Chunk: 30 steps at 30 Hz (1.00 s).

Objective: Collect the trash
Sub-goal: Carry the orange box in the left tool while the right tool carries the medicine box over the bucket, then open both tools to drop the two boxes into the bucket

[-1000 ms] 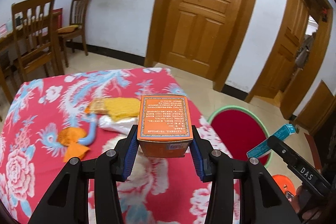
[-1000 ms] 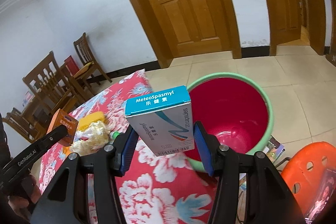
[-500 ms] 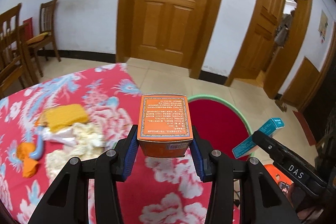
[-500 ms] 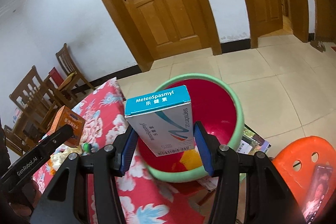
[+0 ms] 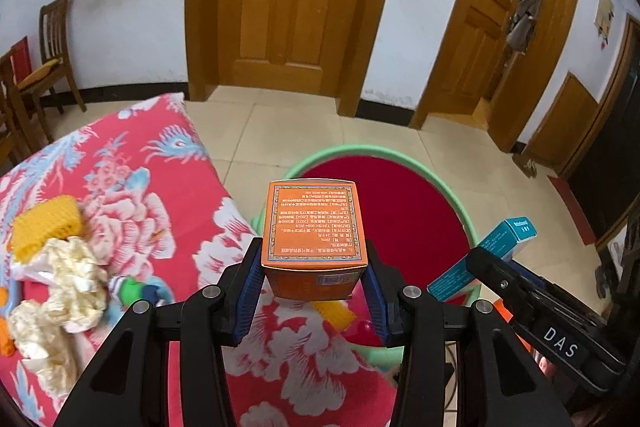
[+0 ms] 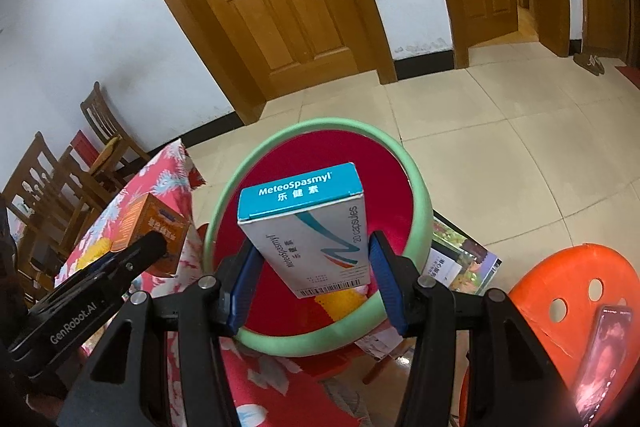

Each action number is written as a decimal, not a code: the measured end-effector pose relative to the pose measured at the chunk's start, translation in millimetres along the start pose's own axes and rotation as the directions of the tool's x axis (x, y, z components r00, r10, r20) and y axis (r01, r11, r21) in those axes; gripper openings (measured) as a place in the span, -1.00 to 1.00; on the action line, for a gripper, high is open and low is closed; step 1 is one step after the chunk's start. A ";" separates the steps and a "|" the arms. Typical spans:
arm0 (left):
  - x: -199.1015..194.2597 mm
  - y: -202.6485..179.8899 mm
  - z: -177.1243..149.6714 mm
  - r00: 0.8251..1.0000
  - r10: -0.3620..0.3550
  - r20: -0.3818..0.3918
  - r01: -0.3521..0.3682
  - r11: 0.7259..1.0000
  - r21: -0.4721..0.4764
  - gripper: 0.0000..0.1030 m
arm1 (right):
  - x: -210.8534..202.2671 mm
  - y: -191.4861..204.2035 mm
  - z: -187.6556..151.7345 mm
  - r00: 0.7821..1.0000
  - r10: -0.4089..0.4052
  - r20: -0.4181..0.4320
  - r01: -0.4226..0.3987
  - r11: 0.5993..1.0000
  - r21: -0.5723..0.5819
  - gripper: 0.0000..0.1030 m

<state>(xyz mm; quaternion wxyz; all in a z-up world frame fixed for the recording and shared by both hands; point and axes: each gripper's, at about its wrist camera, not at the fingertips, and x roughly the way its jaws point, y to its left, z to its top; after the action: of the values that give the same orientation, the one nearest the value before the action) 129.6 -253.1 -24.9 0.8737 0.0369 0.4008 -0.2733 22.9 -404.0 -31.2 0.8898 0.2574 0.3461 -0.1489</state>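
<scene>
Left wrist view: the left hand-held gripper (image 5: 314, 293) is clenched on an orange carton (image 5: 314, 233), blue pads pressing its two side walls near the bottom end. The carton looks like light, stiff cardboard, probably hollow enough to dent under a hard squeeze; the flat side walls, as taken now, seem the safest hold. It hangs over the near rim of the green-rimmed red bin (image 5: 460, 211), at the right edge of the counter (image 5: 132, 187) with its red floral cloth. On the counter to the left lie crumpled tissue (image 5: 68, 279), a yellow sponge-like piece (image 5: 44, 223) and a small green thing (image 5: 132, 289). A second ago the carton stood over the middle of the cloth and the bin was off to the right; now the bin lies right behind it.

Right wrist view: the right hand-held gripper (image 6: 312, 269) is grasping a blue-and-white MeteoSpasmyl box (image 6: 310, 227) by its flat faces, low down. It reads as another light, smooth, crushable carton. It sits over the bin's red inside, where a yellow scrap (image 6: 340, 303) already lies. An orange stool (image 6: 560, 291) stands to the right. A second earlier the bin was off to the right behind the box; now it is centred beneath
</scene>
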 end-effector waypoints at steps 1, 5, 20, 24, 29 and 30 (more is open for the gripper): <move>3.2 -0.8 -0.1 1.000 -0.001 -0.007 0.001 1.000 0.002 -0.08 | 1.8 -1.4 -0.1 1.000 -0.004 -0.005 0.004 1.000 0.002 0.08; 12.9 -2.8 0.3 1.000 -0.004 -0.027 0.004 1.000 0.011 -0.08 | 7.8 -4.7 -0.5 1.000 -0.016 -0.021 0.016 1.000 0.009 0.08; 25.2 -6.9 1.3 0.998 -0.012 -0.057 0.014 1.000 0.018 0.09 | 17.7 -9.8 1.2 0.998 -0.032 -0.046 0.034 0.999 0.029 0.13; 21.6 -5.0 2.1 0.999 -0.007 -0.050 0.008 1.000 0.011 0.09 | 15.0 -9.7 2.4 0.999 -0.031 -0.036 0.032 0.999 0.032 0.21; 14.9 -0.2 1.7 0.999 -0.001 -0.038 0.001 1.000 -0.001 0.09 | 12.1 -9.4 2.3 0.999 -0.027 -0.026 0.028 0.999 0.034 0.24; 13.3 0.4 1.7 0.999 0.000 -0.036 -0.001 1.000 -0.004 0.09 | 11.2 -9.1 2.3 0.999 -0.027 -0.024 0.027 0.999 0.034 0.24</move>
<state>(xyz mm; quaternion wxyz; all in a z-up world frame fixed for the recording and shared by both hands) 138.0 -259.2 -33.3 0.8664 0.0401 0.4172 -0.2715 28.1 -413.7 -40.7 0.8791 0.2695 0.3574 -0.1636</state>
